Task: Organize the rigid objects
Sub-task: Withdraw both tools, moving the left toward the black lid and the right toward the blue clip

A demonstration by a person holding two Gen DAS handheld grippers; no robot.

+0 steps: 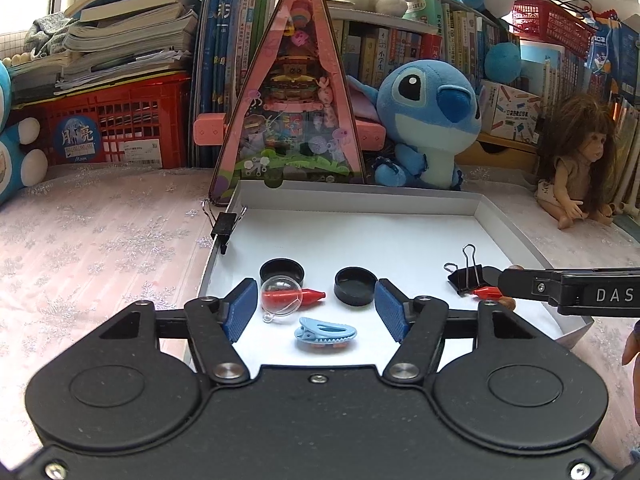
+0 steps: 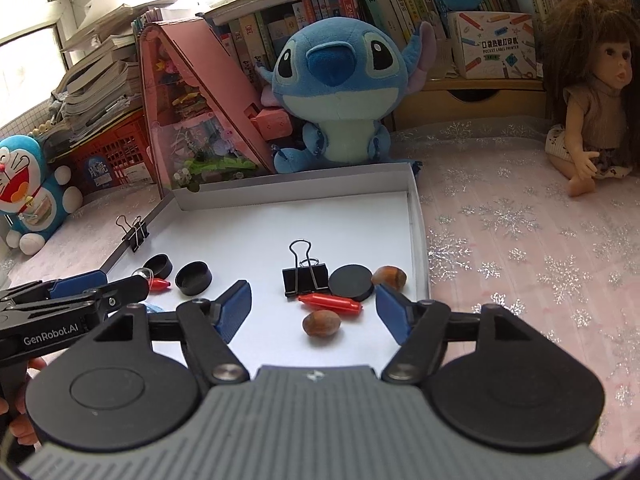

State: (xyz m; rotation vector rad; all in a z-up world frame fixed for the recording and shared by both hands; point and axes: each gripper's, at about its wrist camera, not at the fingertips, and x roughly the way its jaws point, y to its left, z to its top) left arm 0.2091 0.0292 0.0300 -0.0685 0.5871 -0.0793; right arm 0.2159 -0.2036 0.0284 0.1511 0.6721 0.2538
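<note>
Where the left wrist camera looks down, a shallow white tray (image 1: 400, 204) on the pale snowflake cloth holds the small hard things: two black round caps (image 1: 281, 271) (image 1: 355, 285), a clear plastic ball (image 1: 281, 295) lying against a red bullet-shaped piece (image 1: 312, 294), a light blue hair clip (image 1: 325, 334) nearest the camera, and a black binder clip (image 1: 468, 276) toward the right. Another binder clip (image 1: 224, 225) grips the tray's left wall. The left gripper (image 1: 315, 307) stands released, its blue pads well apart and pressing on nothing.

In the right wrist view, the tray's right half carries an upright black binder clip (image 2: 304, 276), a flat black disc (image 2: 351, 282), a red bullet-shaped piece (image 2: 330, 304) and two brown nuts (image 2: 389, 277) (image 2: 321, 323). The right gripper (image 2: 314, 312) is spread wide and empty, with the nearer nut lying loose between its pads.
</note>
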